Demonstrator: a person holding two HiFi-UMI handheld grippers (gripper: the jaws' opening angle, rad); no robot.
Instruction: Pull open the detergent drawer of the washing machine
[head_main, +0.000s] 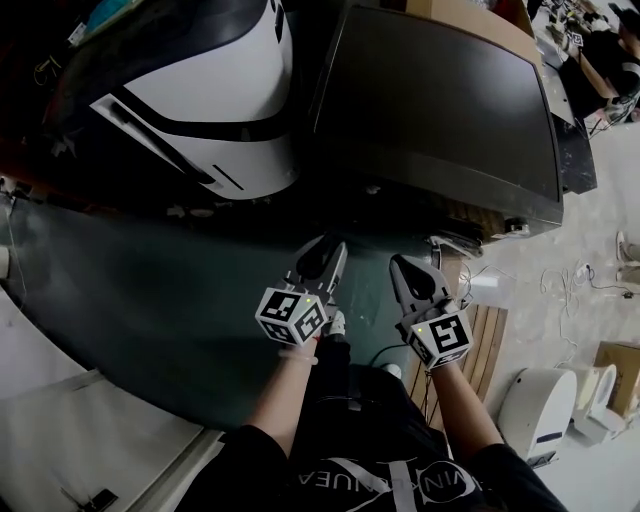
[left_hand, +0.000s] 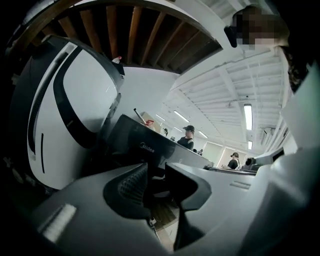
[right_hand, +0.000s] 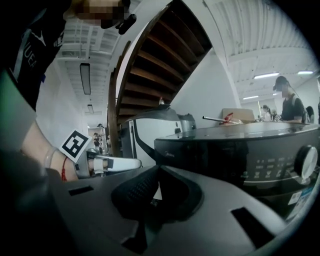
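The dark washing machine (head_main: 440, 100) fills the upper right, ahead of both; the right gripper (head_main: 402, 266), clenched empty, is nearer; the left gripper (head_main: 325, 252) gapes, empty.

shirt (head_main: 380, 460): black, white print | left claw (head_main: 327, 256), right claw (head_main: 404, 270): grey | cubes (head_main: 292, 317): black-white markers

Washing machine (right_hand: 225, 150) — cut off rightward; panel print (right_hand: 270, 164) unreadable

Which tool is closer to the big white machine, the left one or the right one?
Left. The left tool sits just below a corner of the white machine; the right tool is farther over, below the black washing machine.
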